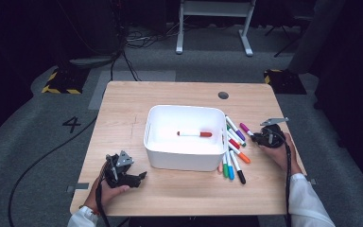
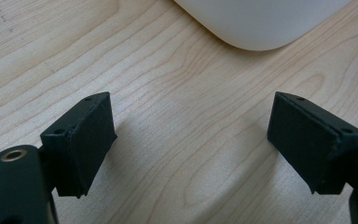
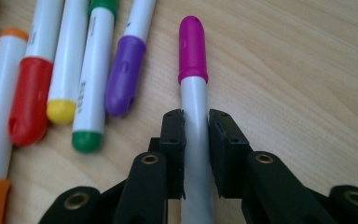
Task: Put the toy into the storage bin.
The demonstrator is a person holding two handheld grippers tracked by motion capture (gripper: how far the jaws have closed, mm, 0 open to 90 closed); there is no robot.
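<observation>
A white bin [image 1: 184, 163] stands mid-table with one red-capped marker [image 1: 194, 134] lying inside. Several markers lie to its right, among them a purple-capped one [image 3: 123, 77], a red-capped one [image 3: 28, 100] and an orange-capped one [image 1: 242, 156]. My right gripper [image 3: 196, 122] is shut on the white barrel of a magenta-capped marker [image 3: 193, 49], which lies on the wood pointing away from the jaws; from above that gripper [image 1: 260, 137] sits at the right of the marker pile. My left gripper [image 2: 191, 140] stands open over bare wood, just short of the bin's corner [image 2: 261, 23]; from above it [image 1: 139, 177] rests near the front left.
The wooden table [image 1: 123, 109] has a dark round hole [image 1: 223, 95] near its far edge. A black cable trails from each gripper off the front edge. Grey carpet, cables and a white frame's legs [image 1: 215, 28] lie beyond the table.
</observation>
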